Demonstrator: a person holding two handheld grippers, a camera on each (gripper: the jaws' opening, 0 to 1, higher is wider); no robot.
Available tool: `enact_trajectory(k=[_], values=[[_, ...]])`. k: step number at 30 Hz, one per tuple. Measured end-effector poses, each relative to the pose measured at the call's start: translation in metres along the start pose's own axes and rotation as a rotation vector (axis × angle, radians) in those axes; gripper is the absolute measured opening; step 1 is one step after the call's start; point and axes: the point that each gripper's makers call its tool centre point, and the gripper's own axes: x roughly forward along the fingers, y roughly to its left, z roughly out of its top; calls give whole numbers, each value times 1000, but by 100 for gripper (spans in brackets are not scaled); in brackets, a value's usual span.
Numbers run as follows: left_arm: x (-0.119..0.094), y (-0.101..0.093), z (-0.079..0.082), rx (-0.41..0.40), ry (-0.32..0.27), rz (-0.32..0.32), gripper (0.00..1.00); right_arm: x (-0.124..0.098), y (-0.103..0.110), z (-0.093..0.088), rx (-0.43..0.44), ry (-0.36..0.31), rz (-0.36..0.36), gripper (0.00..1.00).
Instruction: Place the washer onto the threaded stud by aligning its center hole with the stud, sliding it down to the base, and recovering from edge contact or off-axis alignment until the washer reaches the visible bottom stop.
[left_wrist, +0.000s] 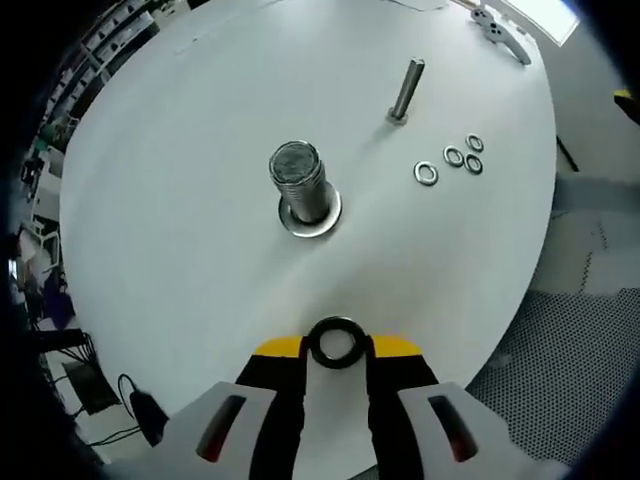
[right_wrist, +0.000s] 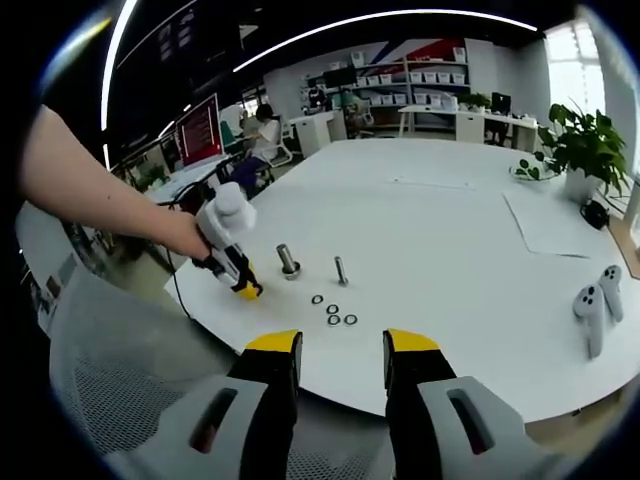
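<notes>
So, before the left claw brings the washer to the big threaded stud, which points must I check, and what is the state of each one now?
1. Washer held between the left claw tips: ok.
2. Large threaded stud upright on the table: ok.
3. Washer hole above the stud axis: not ok, the washer is apart from the stud.
4. Base of the stud free: cannot tell, a ring-like flange sits there.
5. Right claw away from the stud: ok, open, off the table edge.
</notes>
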Motion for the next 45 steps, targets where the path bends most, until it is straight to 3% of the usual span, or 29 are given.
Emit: enact_trajectory(k=[6, 13, 18, 22, 35, 45], values=[[-2, 1, -2, -11, -24, 4, 19, 1, 0, 0, -4, 2, 2, 35], [-2, 1, -1, 66, -41, -6, 19, 1, 0, 0, -2, 3, 0, 35], [-3, -2, -3, 123, -13, -20, 18, 0, 0, -1, -3, 6, -1, 34], [-7, 4, 1, 130, -28, -16, 18, 0, -1, -1, -1, 7, -4, 34], [-36, 28, 34, 206, -117, 18, 18, 1, 0, -2, -6, 12, -2, 34], [-59, 28, 62, 260, -166, 24, 18, 0, -1, -2, -10, 15, -5, 34]])
